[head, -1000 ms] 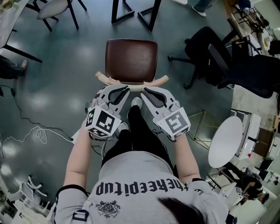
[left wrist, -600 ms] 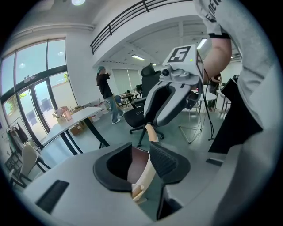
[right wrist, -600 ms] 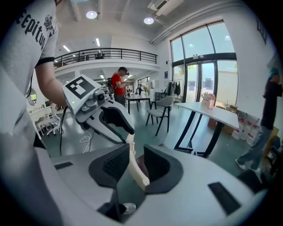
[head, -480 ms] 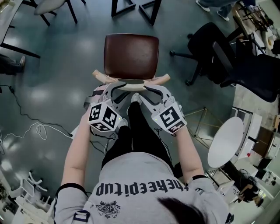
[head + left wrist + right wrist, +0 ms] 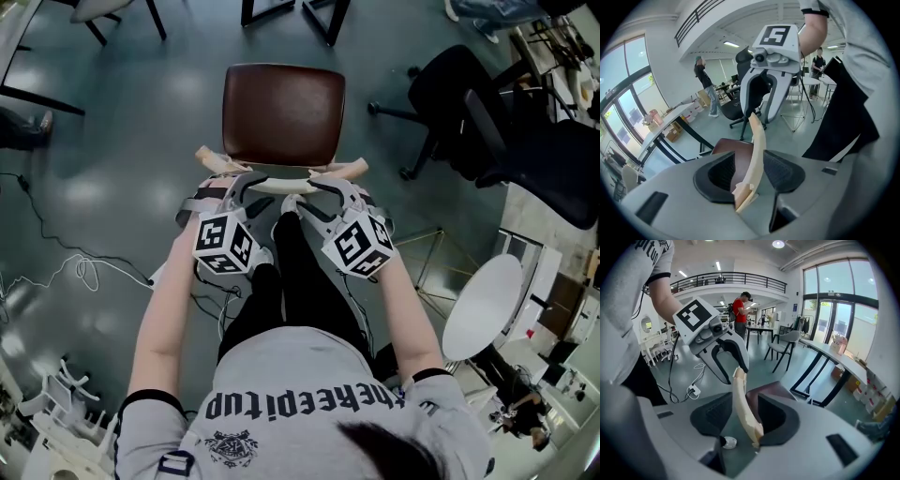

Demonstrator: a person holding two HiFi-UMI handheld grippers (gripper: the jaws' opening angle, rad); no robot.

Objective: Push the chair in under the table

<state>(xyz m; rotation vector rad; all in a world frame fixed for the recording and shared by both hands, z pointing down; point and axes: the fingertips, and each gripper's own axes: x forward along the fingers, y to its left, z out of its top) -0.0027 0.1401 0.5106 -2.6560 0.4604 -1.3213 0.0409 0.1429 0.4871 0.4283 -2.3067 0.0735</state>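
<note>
Chair with a brown seat stands on the grey floor, directly in front of the person, its seat pointing away toward black table legs at the far edge of the head view. The chair is near those legs but apart from them, with bare floor between. Its pale wooden backrest rail curves across the near side of the seat.

The left gripper sits at the left part of the rail and the right gripper at the right part, both angled downward. In the left gripper view the jaws of the left gripper are opening, with the rail running up between them and a gap showing beside one pad. The jaws of the right gripper are opening too, the rail standing loose between the pads.

A black office chair stands off to the right, and a white cable trails on the floor at the left.
</note>
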